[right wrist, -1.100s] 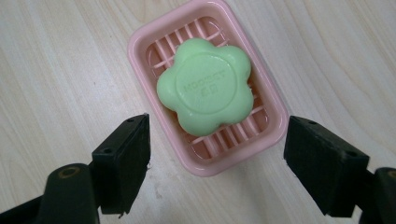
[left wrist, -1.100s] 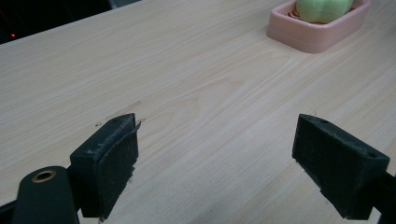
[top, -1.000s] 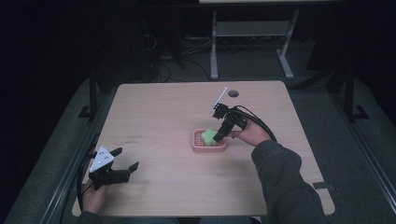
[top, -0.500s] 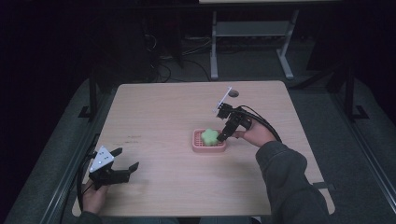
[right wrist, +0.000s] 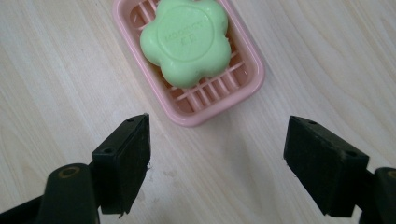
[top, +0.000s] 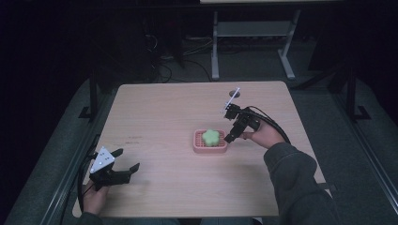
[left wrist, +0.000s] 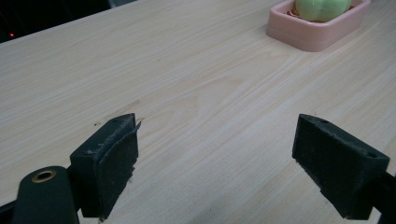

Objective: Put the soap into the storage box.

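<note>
From high up, a green flower-shaped soap (top: 211, 137) sits in a pink plastic slatted dish (top: 210, 148) mid-table. The right gripper (top: 229, 138) is just beside the dish, the left gripper (top: 127, 162) far off. In both gripper views the jaws are wide apart, holding nothing

Green flower-shaped soap (right wrist: 187, 41) in pink dish (right wrist: 243, 91)

Pale green flower-shaped soap bar (right wrist: 189, 41), embossed with same-coloured lettering, sits in the pink slatted plastic soap dish (right wrist: 243, 88) near the centre of the light beige wood-grain table (top: 164, 117). My two black jaw grippers: left gripper (left wrist: 229, 168) carries a grey three-cornered plate with white dots; right gripper (right wrist: 217, 163) is all black.
</note>
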The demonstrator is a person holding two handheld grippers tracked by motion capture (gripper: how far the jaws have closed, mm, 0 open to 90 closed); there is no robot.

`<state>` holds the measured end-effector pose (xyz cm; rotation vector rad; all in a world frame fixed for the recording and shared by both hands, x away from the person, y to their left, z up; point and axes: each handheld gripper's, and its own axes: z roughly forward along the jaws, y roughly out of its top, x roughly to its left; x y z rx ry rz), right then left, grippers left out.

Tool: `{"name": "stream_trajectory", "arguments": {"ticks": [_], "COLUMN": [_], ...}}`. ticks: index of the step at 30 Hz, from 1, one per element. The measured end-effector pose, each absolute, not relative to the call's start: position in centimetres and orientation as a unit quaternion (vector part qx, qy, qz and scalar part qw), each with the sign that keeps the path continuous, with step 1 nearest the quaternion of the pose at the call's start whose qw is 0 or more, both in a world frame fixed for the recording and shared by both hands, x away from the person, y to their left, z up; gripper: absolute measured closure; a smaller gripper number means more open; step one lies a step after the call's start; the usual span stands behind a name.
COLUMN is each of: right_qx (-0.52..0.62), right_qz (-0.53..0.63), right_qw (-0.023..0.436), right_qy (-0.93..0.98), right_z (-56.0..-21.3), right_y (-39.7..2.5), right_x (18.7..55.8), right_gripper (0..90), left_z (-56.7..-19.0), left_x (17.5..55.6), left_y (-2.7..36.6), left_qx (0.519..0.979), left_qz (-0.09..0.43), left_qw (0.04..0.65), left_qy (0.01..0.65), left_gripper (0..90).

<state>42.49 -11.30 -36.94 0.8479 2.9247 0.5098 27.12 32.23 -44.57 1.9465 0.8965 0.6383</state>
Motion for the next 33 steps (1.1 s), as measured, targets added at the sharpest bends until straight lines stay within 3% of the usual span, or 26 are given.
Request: {"name": "stream_trajectory", "arguments": {"ticks": [33], "right_qx": [0.296], "right_qz": [0.169], "right_qw": [0.028], "right_qy": [0.94], "right_z": [-37.5], "right_y": [-14.7], "right_x": [41.1], "right_gripper": [22.8], "left_z": [-44.6], "left_x": [27.1], "left_y": [32.2], "left_qx": [0.784], "left_qz": [0.257], "left_qw": [0.436], "left_qy": [0.36], "left_gripper": [14.1]}}
